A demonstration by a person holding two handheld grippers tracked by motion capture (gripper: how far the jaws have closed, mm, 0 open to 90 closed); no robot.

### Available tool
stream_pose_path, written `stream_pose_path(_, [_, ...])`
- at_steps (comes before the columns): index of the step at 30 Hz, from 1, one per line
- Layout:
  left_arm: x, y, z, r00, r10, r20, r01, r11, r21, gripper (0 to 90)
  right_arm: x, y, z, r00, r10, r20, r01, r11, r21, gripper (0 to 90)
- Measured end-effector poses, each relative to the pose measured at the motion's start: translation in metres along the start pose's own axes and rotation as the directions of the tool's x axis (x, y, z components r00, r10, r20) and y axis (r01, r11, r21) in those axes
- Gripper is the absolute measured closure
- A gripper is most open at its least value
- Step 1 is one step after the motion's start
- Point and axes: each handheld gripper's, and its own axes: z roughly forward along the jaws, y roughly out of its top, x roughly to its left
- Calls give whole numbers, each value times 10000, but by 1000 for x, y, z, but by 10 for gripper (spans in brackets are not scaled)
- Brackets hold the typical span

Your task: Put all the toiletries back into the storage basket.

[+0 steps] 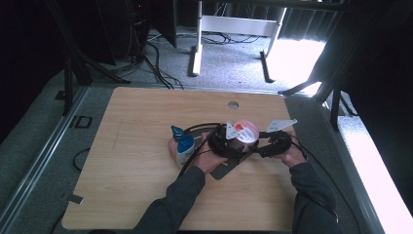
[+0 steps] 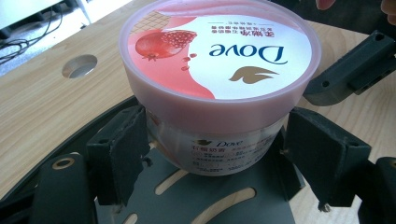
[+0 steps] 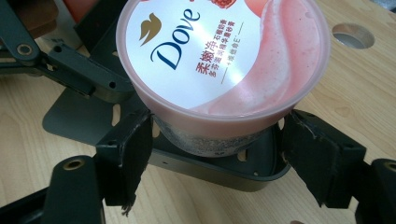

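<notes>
While I hold a gripper in each hand, both point at the jar (image 1: 246,131), which stands upright on a grey plate (image 2: 205,200) near the middle of the counter (image 1: 136,117). The jar has a pink lid (image 2: 219,51) with the word Dove on it.

My left gripper (image 2: 212,154) comes to the jar from one side. Its fingers (image 2: 123,149) are on both sides of the jar body, under the lid, and they look to touch it, so I take them as clamped on the jar.

My right gripper (image 3: 215,149) comes from the opposite side. Its fingers (image 3: 128,151) are also left and right of the jar body, very close, but I cannot tell if they press it or only stand beside it.

In the high view, a bottle (image 1: 184,146) with a blue cap stands just beside my left hand (image 1: 207,158).
</notes>
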Motion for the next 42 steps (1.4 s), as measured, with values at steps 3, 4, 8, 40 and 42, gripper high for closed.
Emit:
stream_pose_path(3, [1, -1, 5, 10000, -35, -7, 35, 10000, 6, 224, -2, -2, 3, 9999, 129, 45, -129, 9999, 76, 247])
stream_pose_path(4, [1, -2, 6, 10000, -22, -3, 22, 10000, 32, 224, -3, -2, 4, 9999, 151, 54, -151, 9998, 87, 247])
stream_pose_path(8, [1, -2, 10, 10000, -33, 24, 33, 10000, 80, 224, -5, -4, 5, 9997, 210, 104, -211, 9997, 158, 247])
stream_pose_path(40, [0, -14, 31, 9990, -321, 297, 295, 9962, 822, 239, -6, -13, 20, 9989, 7, 477, -67, 9920, 1259, 247])
stream_pose_path(42, [0, -14, 31, 9986, -383, 363, 351, 9958, 851, 242, -5, -12, 20, 9984, -100, 551, 23, 9904, 1383, 247])
